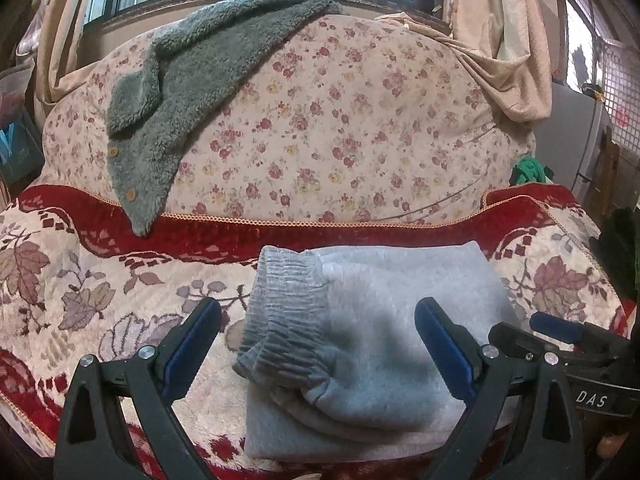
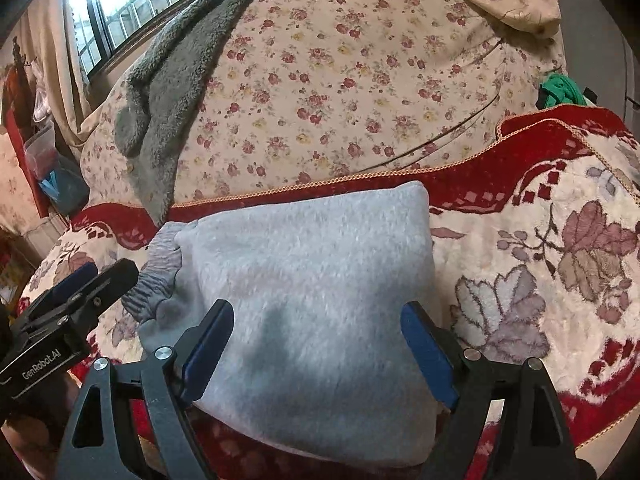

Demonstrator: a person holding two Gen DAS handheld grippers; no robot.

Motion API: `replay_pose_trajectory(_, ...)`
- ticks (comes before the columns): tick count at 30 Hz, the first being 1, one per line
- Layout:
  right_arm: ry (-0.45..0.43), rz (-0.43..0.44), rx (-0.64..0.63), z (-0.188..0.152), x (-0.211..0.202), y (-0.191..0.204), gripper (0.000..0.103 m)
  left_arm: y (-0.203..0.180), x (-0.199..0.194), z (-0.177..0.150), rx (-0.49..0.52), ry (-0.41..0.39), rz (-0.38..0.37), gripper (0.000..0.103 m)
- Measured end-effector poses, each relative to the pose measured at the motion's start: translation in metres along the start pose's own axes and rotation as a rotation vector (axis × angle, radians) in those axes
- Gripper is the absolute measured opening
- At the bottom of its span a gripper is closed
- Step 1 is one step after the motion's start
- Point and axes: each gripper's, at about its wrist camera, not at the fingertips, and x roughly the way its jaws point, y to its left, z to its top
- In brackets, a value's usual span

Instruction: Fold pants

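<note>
On the red flowered sofa cover [image 1: 120, 292] the grey pants [image 1: 360, 344] lie folded into a compact bundle; the left gripper [image 1: 318, 344] and right gripper [image 2: 318, 348] hover above with jaws wide, holding nothing, apparently because the folding looks finished.

Left gripper [image 1: 318, 322] and right gripper [image 2: 318, 326] both angled downward, side by side, jaws spread wide, holding nothing.

The pants [image 1: 372, 344] are light grey fleece, folded into a compact, roughly rectangular bundle of several layers. The bundle lies flat on the near part of the seat, just short of the red border. The darker grey ribbed elastic cuffs [image 1: 280, 320] lie gathered along the bundle's left edge.
</note>
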Motion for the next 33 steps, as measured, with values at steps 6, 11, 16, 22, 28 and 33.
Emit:
replay_pose_trajectory(6, -0.002, 0.005, 0.004, 0.001, 0.000, -0.001, 0.090, -0.005, 0.000, 0.001, 0.010, -0.001, 0.006, 0.097)
replay_pose_trajectory(11, 0.001, 0.005, 0.014, 0.002, 0.000, -0.001, 0.090, -0.009, 0.001, 0.002, 0.023, 0.003, 0.007, 0.097)
replay_pose_trajectory(16, 0.006, 0.011, 0.020, 0.001, 0.003, -0.002, 0.090, -0.010, 0.002, 0.002, 0.027, 0.006, 0.010, 0.097)
replay_pose_trajectory(22, 0.015, 0.014, 0.016, 0.000, 0.006, -0.001, 0.090, -0.011, 0.008, 0.000, 0.032, 0.015, 0.010, 0.097)
replay_pose_trajectory(28, 0.014, 0.015, 0.024, 0.000, 0.006, -0.003, 0.090, -0.011, 0.008, 0.001, 0.030, 0.016, 0.008, 0.097)
replay_pose_trajectory(33, 0.018, 0.012, 0.026, 0.000, 0.007, -0.005, 0.090, -0.010, 0.012, -0.001, 0.030, 0.024, 0.008, 0.097)
